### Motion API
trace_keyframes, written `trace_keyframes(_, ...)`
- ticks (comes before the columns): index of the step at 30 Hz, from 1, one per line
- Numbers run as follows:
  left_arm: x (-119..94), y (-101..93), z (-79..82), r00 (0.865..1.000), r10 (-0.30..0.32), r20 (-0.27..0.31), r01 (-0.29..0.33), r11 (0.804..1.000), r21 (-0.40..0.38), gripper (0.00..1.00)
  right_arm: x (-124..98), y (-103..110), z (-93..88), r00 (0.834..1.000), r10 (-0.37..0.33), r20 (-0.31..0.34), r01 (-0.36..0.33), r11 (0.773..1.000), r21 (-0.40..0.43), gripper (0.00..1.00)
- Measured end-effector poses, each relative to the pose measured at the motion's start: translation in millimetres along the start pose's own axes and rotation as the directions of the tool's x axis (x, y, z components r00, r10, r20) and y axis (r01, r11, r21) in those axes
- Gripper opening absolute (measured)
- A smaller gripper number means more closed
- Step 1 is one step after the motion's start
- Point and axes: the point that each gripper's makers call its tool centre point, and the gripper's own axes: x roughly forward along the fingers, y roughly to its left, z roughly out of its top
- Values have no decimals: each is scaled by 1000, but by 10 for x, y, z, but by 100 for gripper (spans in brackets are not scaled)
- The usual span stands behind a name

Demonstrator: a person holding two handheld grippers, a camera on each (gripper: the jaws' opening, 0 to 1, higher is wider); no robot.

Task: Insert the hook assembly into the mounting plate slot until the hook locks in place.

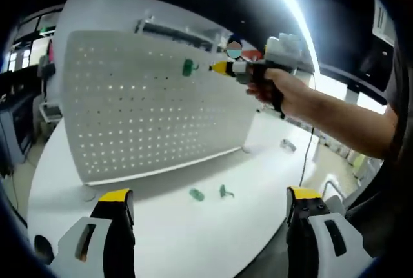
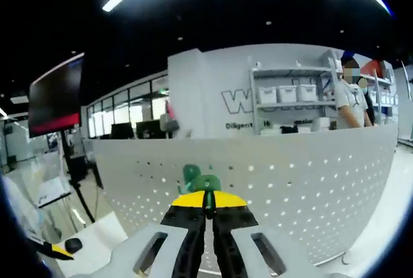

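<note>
In the left gripper view the left gripper (image 1: 210, 210) hangs low over the white table (image 1: 168, 233) with its yellow-tipped jaws wide apart and empty, facing the upright white perforated mounting plate (image 1: 142, 107); two loose green hooks (image 1: 211, 193) lie on the table before the plate. Further right, a person's hand (image 1: 287, 91) holds the right gripper (image 1: 221, 68) against the plate's upper area beside a green hook (image 1: 188, 67). In the right gripper view its jaws are clamped together on that small green plastic hook, which touches the plate face.
</note>
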Motion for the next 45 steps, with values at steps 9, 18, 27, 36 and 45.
trace_keyframes(9,-10,55,-5,1000,12,-5,-12,1000,-4,100,176,-112,78,999,-35,18,35,999,-2,0)
trace_keyframes(18,-29,105,-32,999,31,-7,-31,999,-24,98,256,-148,51,998,-58,13,58,998,-6,0)
trace_keyframes(27,-16,114,-34,999,32,-5,-32,999,-34,97,296,-196,12,996,-90,14,90,996,-15,0)
trace_keyframes(36,-41,169,-37,999,44,-3,-44,998,-42,97,328,-220,-19,993,-119,15,119,993,5,0)
trace_keyframes(45,-43,164,-32,999,41,-1,-41,998,-44,96,307,-182,-58,989,-151,3,151,987,-57,1)
